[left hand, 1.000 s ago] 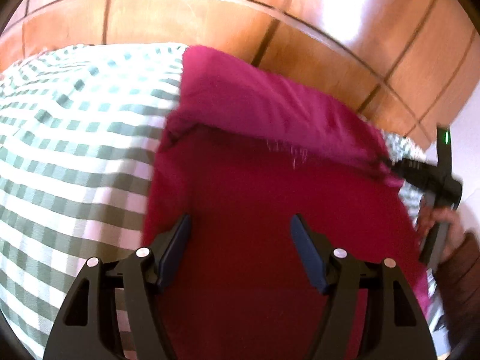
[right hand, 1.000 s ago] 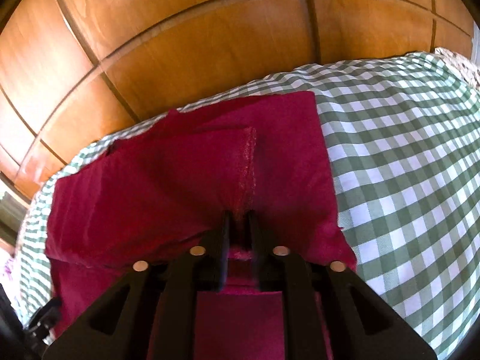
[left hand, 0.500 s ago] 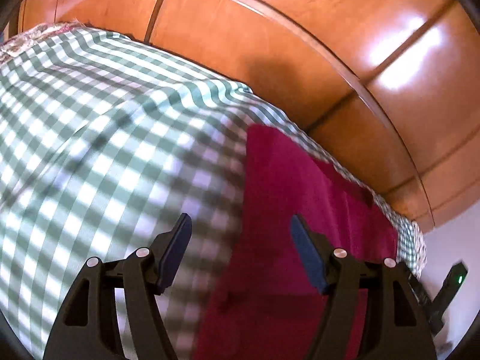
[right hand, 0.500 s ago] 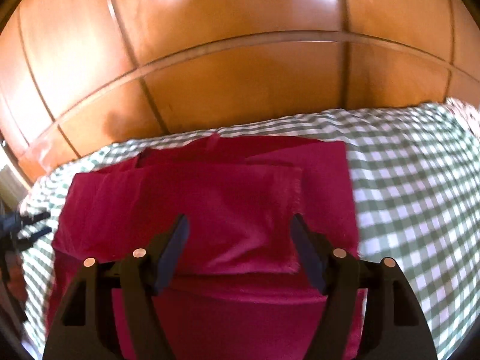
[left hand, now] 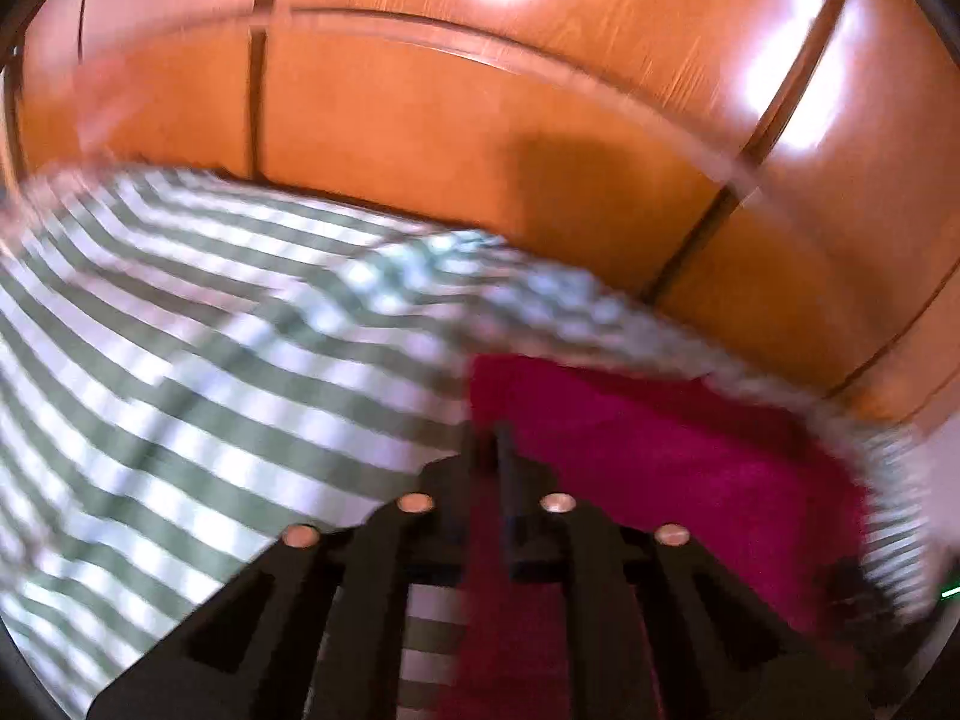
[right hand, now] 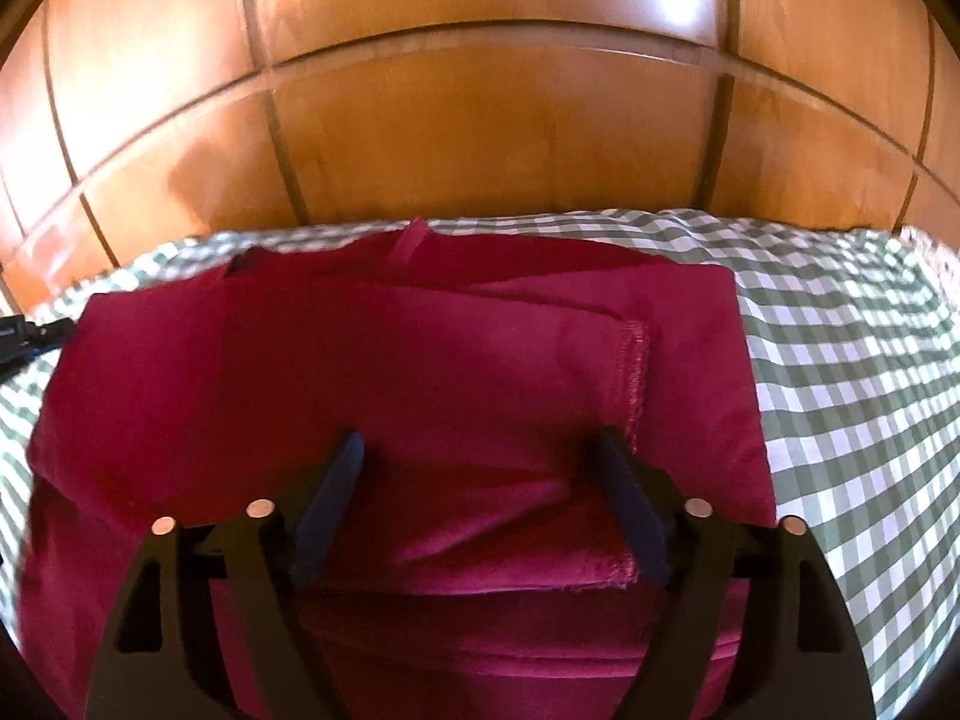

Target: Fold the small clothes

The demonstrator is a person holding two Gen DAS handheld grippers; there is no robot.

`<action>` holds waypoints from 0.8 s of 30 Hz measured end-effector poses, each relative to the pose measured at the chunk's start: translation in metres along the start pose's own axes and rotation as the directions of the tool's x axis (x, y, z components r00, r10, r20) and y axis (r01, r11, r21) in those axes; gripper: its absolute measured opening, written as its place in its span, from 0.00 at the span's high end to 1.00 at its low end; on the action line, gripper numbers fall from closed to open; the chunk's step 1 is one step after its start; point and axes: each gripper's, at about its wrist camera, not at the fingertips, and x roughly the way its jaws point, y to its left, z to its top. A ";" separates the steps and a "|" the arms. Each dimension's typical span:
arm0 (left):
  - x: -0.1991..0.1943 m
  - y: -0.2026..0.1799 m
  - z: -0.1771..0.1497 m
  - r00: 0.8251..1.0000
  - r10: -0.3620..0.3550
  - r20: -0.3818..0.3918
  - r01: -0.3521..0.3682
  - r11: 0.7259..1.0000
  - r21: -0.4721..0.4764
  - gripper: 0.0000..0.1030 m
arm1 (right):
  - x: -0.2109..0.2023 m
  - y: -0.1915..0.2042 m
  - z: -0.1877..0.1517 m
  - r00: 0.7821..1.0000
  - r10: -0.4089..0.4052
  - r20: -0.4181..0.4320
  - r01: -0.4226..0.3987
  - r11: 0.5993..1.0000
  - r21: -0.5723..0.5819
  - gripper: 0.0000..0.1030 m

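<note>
The red cloth [right hand: 420,408] lies on the checked cover [right hand: 840,372], close against the wooden panelling [right hand: 480,138] at the far side. It is already partly folded: one flap is doubled over the middle, its raw, frayed edge running near to far a little right of centre.

The right tongs [right hand: 477,468] hover over the near part of that flap with the jaws wide apart. They have just been opening, and nothing is pinched between them; the flap lies loose below.

The left tongs [left hand: 489,450] are shut tight at the left edge of the cloth [left hand: 660,462], where red meets the checks. That view is smeared with motion, so I cannot say for sure whether a bit of the hem is caught between the tips or whether they closed on nothing. It looks like a grab at the left border.

So I take this for the changeover between folds: the right side is laid and let go, and the left side is being taken up. The next move, as I judge it, calls for lifting that left edge clear of the cover and carrying it rightward over the middle, keeping it square with the far edge. The right tongs could steady the laid flap so it does not drag along.
</note>
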 end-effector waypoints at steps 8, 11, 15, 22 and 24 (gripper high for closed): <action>-0.015 0.004 -0.018 0.999 0.025 0.027 -0.024 0.999 -0.040 0.75 | 0.004 0.002 0.000 1.000 -0.008 -0.008 0.008 1.000 -0.018 0.19; -0.045 -0.013 -0.032 0.995 -0.069 0.073 0.067 0.997 0.025 0.66 | 0.004 0.002 0.000 1.000 -0.009 -0.006 0.009 1.000 -0.019 0.19; -0.057 -0.035 -0.056 0.994 -0.096 0.051 0.087 0.984 0.158 0.58 | 0.004 0.002 0.000 1.000 -0.010 -0.005 0.010 1.000 -0.021 0.19; -0.027 -0.036 -0.080 1.000 -0.015 0.007 0.013 0.983 0.184 0.57 | 0.004 0.000 0.000 1.000 0.005 -0.006 -0.005 1.000 -0.010 0.18; -0.032 -0.035 -0.080 1.000 -0.006 0.003 0.005 0.984 0.176 0.57 | 0.004 0.000 0.000 1.000 0.008 -0.008 -0.008 1.000 -0.006 0.18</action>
